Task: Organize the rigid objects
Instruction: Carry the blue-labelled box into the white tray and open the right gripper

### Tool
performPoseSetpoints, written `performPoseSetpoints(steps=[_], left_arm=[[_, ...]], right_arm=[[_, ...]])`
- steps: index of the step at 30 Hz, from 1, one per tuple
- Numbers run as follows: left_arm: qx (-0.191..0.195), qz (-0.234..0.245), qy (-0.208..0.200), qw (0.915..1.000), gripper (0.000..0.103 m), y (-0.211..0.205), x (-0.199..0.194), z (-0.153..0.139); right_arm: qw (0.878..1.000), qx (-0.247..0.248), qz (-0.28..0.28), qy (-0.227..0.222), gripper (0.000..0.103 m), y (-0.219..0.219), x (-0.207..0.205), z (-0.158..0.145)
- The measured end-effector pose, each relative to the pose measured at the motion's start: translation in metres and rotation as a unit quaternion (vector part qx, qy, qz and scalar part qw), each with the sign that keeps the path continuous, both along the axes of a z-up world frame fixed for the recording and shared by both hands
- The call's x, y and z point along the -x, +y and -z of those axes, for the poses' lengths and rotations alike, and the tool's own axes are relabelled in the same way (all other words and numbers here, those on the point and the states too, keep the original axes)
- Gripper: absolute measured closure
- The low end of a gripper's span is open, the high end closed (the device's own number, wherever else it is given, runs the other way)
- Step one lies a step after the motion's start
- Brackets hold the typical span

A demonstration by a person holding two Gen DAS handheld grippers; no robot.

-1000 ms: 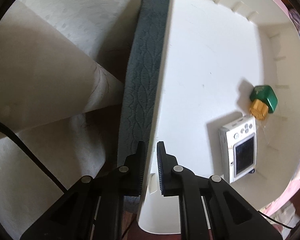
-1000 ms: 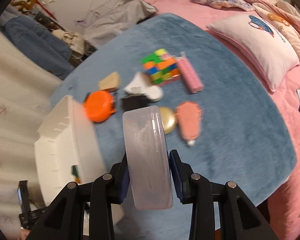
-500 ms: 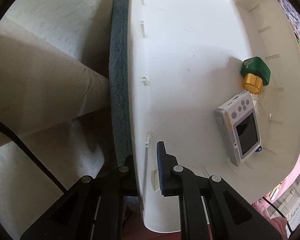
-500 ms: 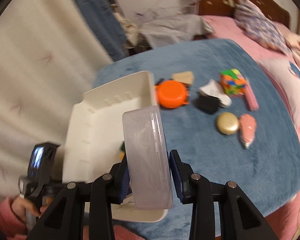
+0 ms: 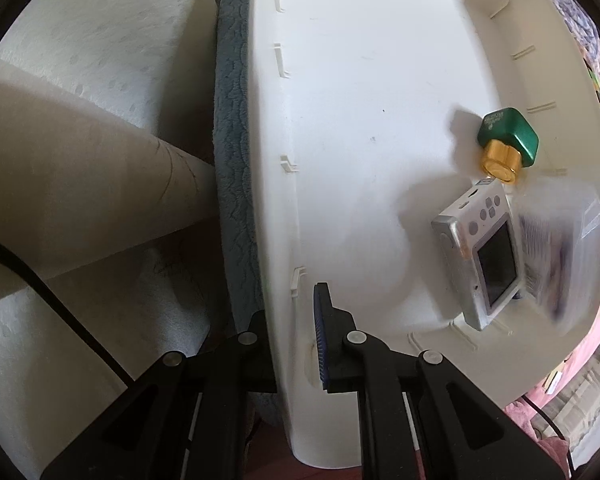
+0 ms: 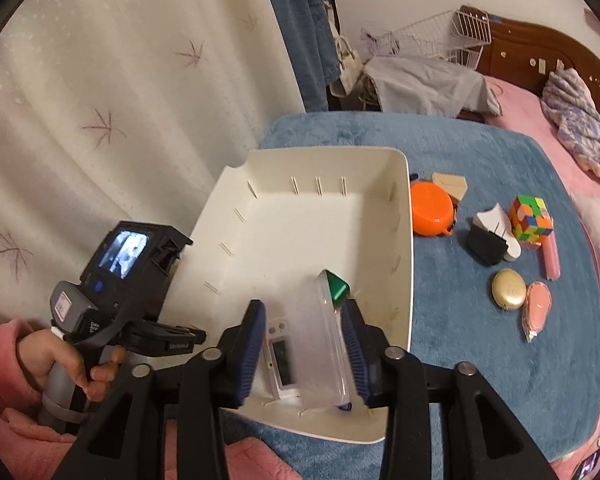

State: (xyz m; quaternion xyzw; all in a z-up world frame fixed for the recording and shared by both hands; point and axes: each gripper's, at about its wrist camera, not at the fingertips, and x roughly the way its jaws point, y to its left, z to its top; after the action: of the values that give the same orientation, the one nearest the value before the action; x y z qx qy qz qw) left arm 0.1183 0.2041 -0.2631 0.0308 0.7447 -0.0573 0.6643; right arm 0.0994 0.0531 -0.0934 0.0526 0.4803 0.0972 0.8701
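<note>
Blue plush bedding (image 6: 480, 360) covers a bed beside a pale leaf-patterned curtain (image 6: 120, 100), with a wire basket (image 6: 452, 36) and pink quilt (image 6: 520, 104) behind. On it sits a white plastic bin (image 6: 404, 264), its side wall pinched between the nearly closed fingers of the left gripper (image 5: 292, 344). Inside lie a silver compact camera (image 5: 480, 256) and a green bottle with a gold cap (image 5: 508, 144). The right gripper (image 6: 304, 344) hovers over the bin, jaws opening, a clear plastic box (image 6: 324, 344) between them, leaning loose against the right pad. Outside the bin rest an orange lid (image 6: 432, 208), a puzzle cube (image 6: 530, 216), a gold compact (image 6: 508, 290) and a pink brush (image 6: 538, 308).
</note>
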Motion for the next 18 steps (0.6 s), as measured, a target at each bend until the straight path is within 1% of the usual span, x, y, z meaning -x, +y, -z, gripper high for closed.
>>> performPoseSetpoints(steps=[1,4,6,8,12,18], left_arm=[[0.000,-0.001,0.000,1.0000,0.091,0.002,-0.001,-0.003],[-0.004,-0.004,0.001,1.0000,0.091,0.009,-0.003,-0.009],[-0.006,-0.007,0.002,1.0000,0.091,0.012,-0.004,-0.009],[-0.007,-0.009,0.002,0.9999,0.091,0.011,-0.006,-0.009],[-0.012,-0.012,0.003,0.9999,0.091,0.012,-0.008,-0.004],[-0.017,-0.017,0.008,0.9997,0.091,0.010,-0.011,-0.002]], right_arm=[[1.000,0.001,0.003,-0.006,0.040,-0.001,0.001,-0.001],[1.000,0.010,0.014,-0.016,0.039,-0.006,0.002,-0.003],[1.000,0.017,0.021,-0.011,0.038,-0.011,0.002,-0.002],[0.999,0.026,0.027,-0.006,0.035,-0.017,0.002,0.000],[0.998,0.051,0.035,-0.005,0.027,-0.033,0.007,0.003],[0.994,0.097,0.040,0.015,0.026,-0.068,0.010,0.016]])
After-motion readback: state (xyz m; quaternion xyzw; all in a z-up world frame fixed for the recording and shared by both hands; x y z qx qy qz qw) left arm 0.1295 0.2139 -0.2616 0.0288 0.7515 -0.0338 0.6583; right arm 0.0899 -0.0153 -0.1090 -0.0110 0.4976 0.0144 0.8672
